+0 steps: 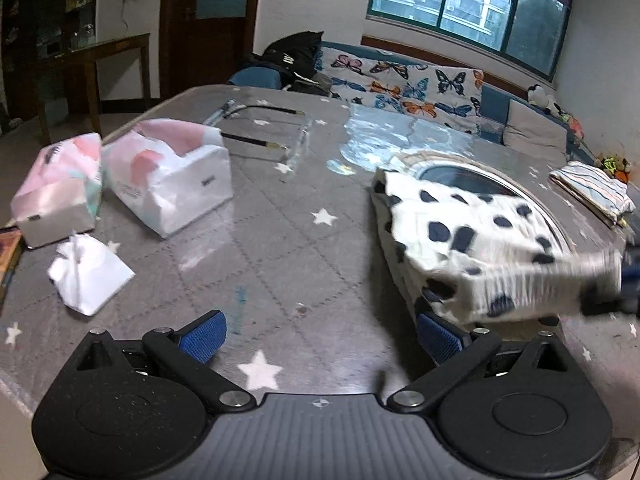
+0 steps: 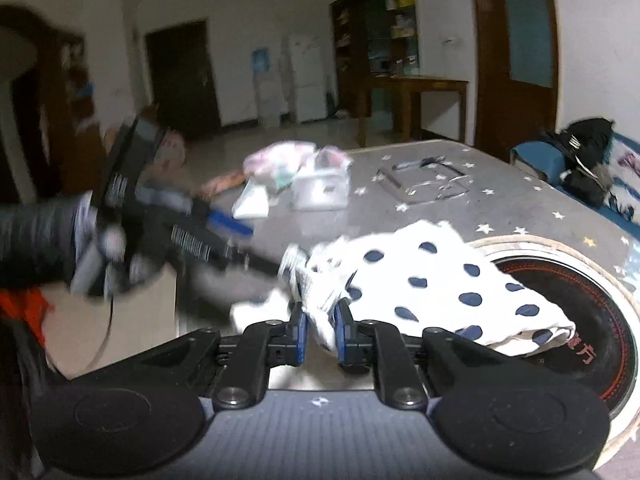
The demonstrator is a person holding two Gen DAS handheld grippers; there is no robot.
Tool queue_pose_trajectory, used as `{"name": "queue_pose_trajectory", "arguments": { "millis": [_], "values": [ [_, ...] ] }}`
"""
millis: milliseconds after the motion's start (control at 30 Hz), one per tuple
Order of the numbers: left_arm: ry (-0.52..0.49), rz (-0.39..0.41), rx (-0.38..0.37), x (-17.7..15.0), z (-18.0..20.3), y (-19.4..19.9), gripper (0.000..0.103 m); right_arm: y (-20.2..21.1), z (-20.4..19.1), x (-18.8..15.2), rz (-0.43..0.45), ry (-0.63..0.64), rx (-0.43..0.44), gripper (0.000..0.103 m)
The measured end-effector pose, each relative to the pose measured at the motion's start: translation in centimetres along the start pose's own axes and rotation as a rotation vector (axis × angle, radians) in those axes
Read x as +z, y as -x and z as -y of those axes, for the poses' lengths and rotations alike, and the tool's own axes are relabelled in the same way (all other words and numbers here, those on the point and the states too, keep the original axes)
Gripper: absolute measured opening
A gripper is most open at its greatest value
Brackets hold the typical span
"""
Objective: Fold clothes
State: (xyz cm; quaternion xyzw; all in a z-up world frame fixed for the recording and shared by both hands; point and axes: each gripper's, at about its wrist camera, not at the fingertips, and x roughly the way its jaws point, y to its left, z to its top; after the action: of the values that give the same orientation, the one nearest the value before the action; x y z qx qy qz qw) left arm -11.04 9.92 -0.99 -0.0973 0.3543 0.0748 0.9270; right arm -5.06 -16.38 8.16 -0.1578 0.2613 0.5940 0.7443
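While tissue packs (image 1: 168, 176) sit apart, right tongs (image 2: 320, 330) pinch spotted garment (image 2: 432, 276).

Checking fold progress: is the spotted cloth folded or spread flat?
Folded, partly: the spotted cloth lies doubled in layers, one corner pinched in the right gripper.

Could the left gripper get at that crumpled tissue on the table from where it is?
Probably yes. The left gripper is open and holds nothing, and the tissue lies on bare table just ahead to its left with nothing between. The spotted cloth, off to its right, is out of the way.
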Motion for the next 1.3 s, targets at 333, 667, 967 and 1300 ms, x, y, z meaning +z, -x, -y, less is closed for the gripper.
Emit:
{"name": "queue_pose_trajectory", "arguments": {
  "millis": [333,667,967,1300],
  "values": [
    [-0.014,0.125,0.008,3.4,-0.1,1.9,0.103,1.9,-0.6,-0.3,-0.012,0.016,0.045,0.024],
    [-0.082,0.106,-0.046,4.1,3.2,-0.7,0.103,-0.7,0.1,1.8,-0.025,-0.043,-0.085,0.025],
    [-0.166,0.027,-0.071,0.6,4.9,-2.0,0.103,-2.4,-1.2,-0.5,-0.114,-0.013,-0.027,0.033],
    [-0.157,0.062,-0.067,1.0,5.5,-0.8,0.103,-0.9,3.9,1.7,-0.017,-0.126,-0.157,0.039]
  ]
}}
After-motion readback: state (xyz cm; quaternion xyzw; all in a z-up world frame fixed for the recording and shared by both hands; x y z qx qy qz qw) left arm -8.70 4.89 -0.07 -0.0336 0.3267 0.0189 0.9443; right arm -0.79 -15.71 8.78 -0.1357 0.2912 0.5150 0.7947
